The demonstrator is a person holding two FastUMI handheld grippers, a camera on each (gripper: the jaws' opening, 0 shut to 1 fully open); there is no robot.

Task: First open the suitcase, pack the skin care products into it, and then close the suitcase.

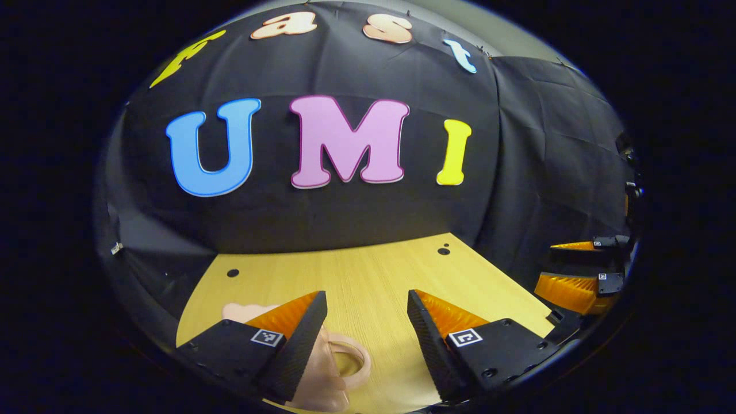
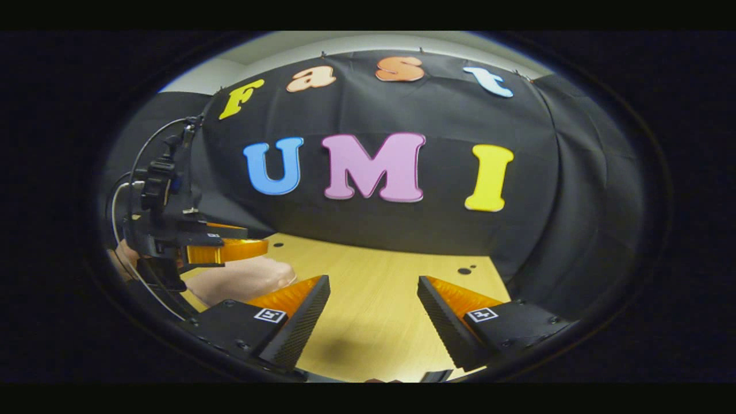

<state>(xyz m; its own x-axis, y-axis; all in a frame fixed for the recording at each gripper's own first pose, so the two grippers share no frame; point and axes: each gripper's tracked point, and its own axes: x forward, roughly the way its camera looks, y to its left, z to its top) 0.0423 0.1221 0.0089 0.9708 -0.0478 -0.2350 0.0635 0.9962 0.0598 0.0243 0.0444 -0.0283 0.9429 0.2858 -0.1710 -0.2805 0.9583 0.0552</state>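
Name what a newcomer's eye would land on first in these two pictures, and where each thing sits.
First comes the pale wooden table, running back to the black cloth wall. In the left gripper view, the left gripper holds its jaws wide apart low over the table, with a pink suitcase and its looped handle tucked under one finger. In the right gripper view the right gripper is likewise open.

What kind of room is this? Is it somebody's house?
Probably not a house: it looks like a recording booth. Black cloth hangs as walls around a bare wooden table, and the left gripper hovers open over it.
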